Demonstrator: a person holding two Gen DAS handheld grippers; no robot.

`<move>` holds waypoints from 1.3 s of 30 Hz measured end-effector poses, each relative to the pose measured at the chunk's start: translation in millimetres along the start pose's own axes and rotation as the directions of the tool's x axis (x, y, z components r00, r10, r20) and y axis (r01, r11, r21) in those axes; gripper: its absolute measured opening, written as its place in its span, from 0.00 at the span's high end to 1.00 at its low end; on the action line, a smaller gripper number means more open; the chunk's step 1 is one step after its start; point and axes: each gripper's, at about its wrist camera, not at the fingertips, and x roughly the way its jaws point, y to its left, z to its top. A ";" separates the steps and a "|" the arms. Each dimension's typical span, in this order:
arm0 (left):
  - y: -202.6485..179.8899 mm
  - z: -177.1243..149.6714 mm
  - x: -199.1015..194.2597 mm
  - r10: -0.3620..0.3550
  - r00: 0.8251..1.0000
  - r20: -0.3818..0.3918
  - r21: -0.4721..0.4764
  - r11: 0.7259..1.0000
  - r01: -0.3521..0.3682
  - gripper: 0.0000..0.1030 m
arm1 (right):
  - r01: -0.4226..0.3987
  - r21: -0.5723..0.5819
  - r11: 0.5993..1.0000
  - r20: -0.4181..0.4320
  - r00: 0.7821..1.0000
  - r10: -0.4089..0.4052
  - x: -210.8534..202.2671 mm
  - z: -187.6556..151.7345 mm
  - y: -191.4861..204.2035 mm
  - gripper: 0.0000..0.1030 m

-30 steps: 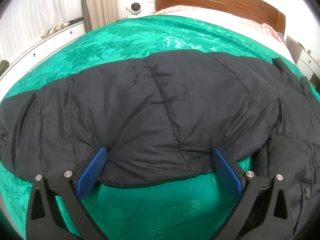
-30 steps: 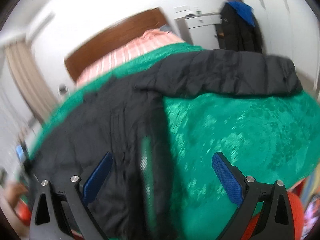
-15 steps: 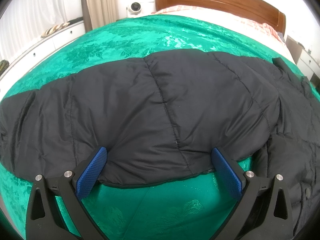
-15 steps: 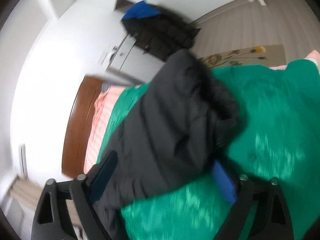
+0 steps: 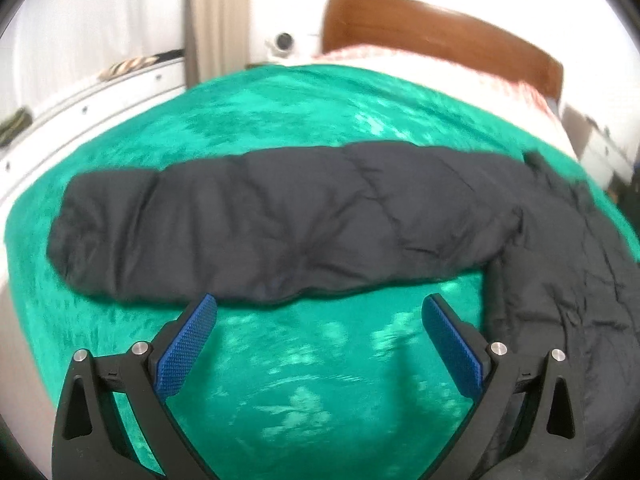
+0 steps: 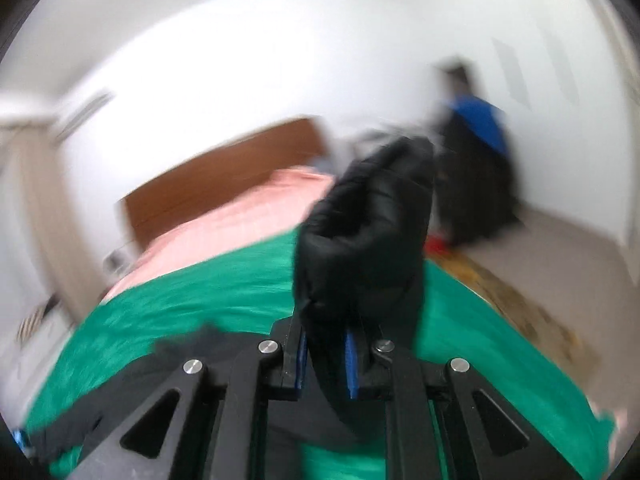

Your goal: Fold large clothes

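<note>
A black padded jacket lies on a green bedspread [image 5: 304, 364]. In the left wrist view one sleeve [image 5: 280, 224] stretches flat across the bed, and the jacket body [image 5: 576, 280] runs down the right side. My left gripper [image 5: 318, 312] hangs open just short of the sleeve's near edge, nothing between its blue pads. In the right wrist view my right gripper [image 6: 326, 344] is shut on the other sleeve [image 6: 368, 232], whose end stands lifted above the green bedspread [image 6: 208, 304]. More black fabric [image 6: 132, 376] lies low on the left.
A wooden headboard [image 5: 436, 36] and pink striped bedding [image 6: 240, 228] are at the far end of the bed. A white cabinet [image 5: 80, 92] runs along the left. Dark and blue clothes [image 6: 476, 176] hang by the far wall, above floor and a patterned rug [image 6: 520, 304].
My left gripper drew back from the sleeve, which now lies smaller and clear of the open pads. My right gripper swung over to the other sleeve, closed on it and raised its end.
</note>
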 end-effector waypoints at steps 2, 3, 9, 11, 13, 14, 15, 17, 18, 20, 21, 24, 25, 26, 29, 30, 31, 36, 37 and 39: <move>15.3 -9.5 9.2 -0.001 1.000 -0.023 -0.069 0.998 -0.001 0.01 | -0.118 -0.083 0.990 -0.014 0.993 0.118 14.8 8.5 72.8 0.85; 23.6 -12.1 14.0 -0.003 0.999 -0.048 -0.121 0.993 -0.003 0.01 | -0.173 -0.117 0.978 -0.032 0.985 0.170 25.1 7.5 110.7 0.85; 37.7 -12.5 16.1 -0.064 0.998 -0.028 -0.209 0.976 0.057 0.01 | -0.403 -0.170 0.899 -0.262 0.898 0.353 112.9 -70.5 294.4 0.41; 30.4 -13.0 17.8 -0.032 0.999 -0.032 -0.168 0.985 0.026 0.01 | -0.444 -0.119 0.888 -0.409 0.837 0.364 138.3 -125.9 330.4 0.24; 20.8 -13.6 22.2 0.012 0.999 -0.041 -0.112 0.994 -0.016 0.00 | -0.465 -0.084 0.881 -0.489 0.790 0.370 143.5 -160.1 343.7 0.24; 15.9 -13.8 23.8 0.030 0.999 -0.045 -0.087 0.996 -0.034 0.00 | -0.493 -0.060 0.868 -0.516 0.760 0.396 133.7 -181.7 346.4 0.24; 12.2 -14.1 24.7 0.043 0.998 -0.047 -0.064 0.997 -0.046 0.00 | -0.510 -0.058 0.858 -0.526 0.746 0.408 126.9 -190.8 341.0 0.24; 6.5 -14.9 28.0 0.073 0.996 -0.051 -0.026 0.997 -0.075 0.00 | -0.541 -0.083 0.837 -0.530 0.735 0.422 96.8 -210.1 331.7 0.23; 4.2 -15.2 29.4 0.088 0.995 -0.053 -0.014 0.996 -0.089 0.00 | -0.550 -0.098 0.829 -0.528 0.735 0.425 89.6 -214.9 321.8 0.23; 1.8 -15.2 31.7 0.107 0.993 -0.054 0.003 0.994 -0.107 0.00 | -0.551 -0.149 0.821 -0.514 0.752 0.412 57.5 -223.6 298.3 0.23; 1.5 -15.0 31.9 0.109 0.993 -0.055 0.005 0.994 -0.109 0.00 | -0.545 -0.183 0.818 -0.501 0.768 0.399 43.4 -227.1 286.6 0.23; 4.6 -15.7 31.7 0.105 0.993 -0.054 0.000 0.994 -0.105 0.00 | -0.473 -0.280 0.835 -0.441 0.836 0.326 3.5 -235.1 239.2 0.19; 4.9 -16.0 32.1 0.107 0.993 -0.053 0.001 0.994 -0.107 0.00 | -0.443 -0.292 0.848 -0.418 0.856 0.304 -7.4 -234.7 226.3 0.18; 4.2 -16.9 32.0 0.112 0.992 -0.051 0.005 0.994 -0.112 0.00 | -0.394 -0.290 0.872 -0.386 0.882 0.271 -16.7 -235.1 205.6 0.17; -0.3 -20.6 30.7 0.135 0.990 -0.045 0.022 0.991 -0.134 0.00 | -0.295 -0.263 0.919 -0.314 0.926 0.208 -32.3 -233.3 164.5 0.15; -1.6 -21.5 30.4 0.141 0.989 -0.043 0.026 0.990 -0.140 0.00 | -0.258 -0.264 0.929 -0.285 0.941 0.181 -36.3 -233.2 153.0 0.14; -2.1 -21.8 30.6 0.143 0.989 -0.041 0.027 0.989 -0.142 0.00 | -0.234 -0.268 0.935 -0.267 0.950 0.161 -38.5 -232.4 145.4 0.13; -0.9 -22.9 30.0 0.138 0.990 -0.042 0.024 0.990 -0.137 0.00 | -0.186 -0.235 0.954 -0.246 0.961 0.127 -28.6 -231.6 124.1 0.13; -0.7 -23.0 30.0 0.137 0.990 -0.043 0.024 0.990 -0.136 0.00 | -0.186 -0.226 0.956 -0.247 0.961 0.128 -27.3 -230.0 121.3 0.13; -0.2 -23.3 30.0 0.136 0.990 -0.046 0.025 0.990 -0.135 0.00 | -0.185 -0.221 0.958 -0.247 0.961 0.128 -22.8 -230.4 120.3 0.13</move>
